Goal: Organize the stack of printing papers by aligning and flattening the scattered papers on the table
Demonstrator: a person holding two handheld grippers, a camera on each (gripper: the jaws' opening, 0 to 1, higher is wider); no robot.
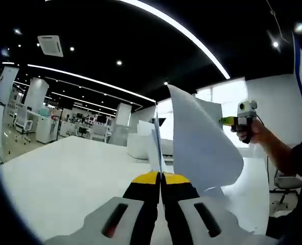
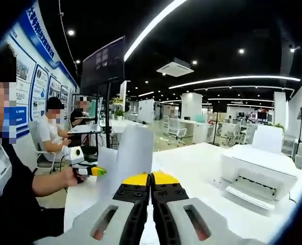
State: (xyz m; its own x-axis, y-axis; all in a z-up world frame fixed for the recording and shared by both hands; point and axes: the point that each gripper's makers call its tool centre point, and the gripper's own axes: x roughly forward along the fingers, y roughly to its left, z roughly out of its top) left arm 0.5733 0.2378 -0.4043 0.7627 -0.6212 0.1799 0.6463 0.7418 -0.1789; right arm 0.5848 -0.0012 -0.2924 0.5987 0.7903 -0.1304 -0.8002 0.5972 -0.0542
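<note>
left gripper (image 1: 160,176): my fingers pinch the papers (image 1: 199,140) | right gripper (image 2: 151,178): likewise, it seems | sheets upright, edge-on, lifted off worktop (image 1: 64,173) | lower flat

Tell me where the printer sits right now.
In the right gripper view the printer sits on the white table, right of the held paper.

White table (image 2: 202,163), glossy surface. A white printer (image 2: 258,176) stands on it at the right, towards the far edge.
</note>
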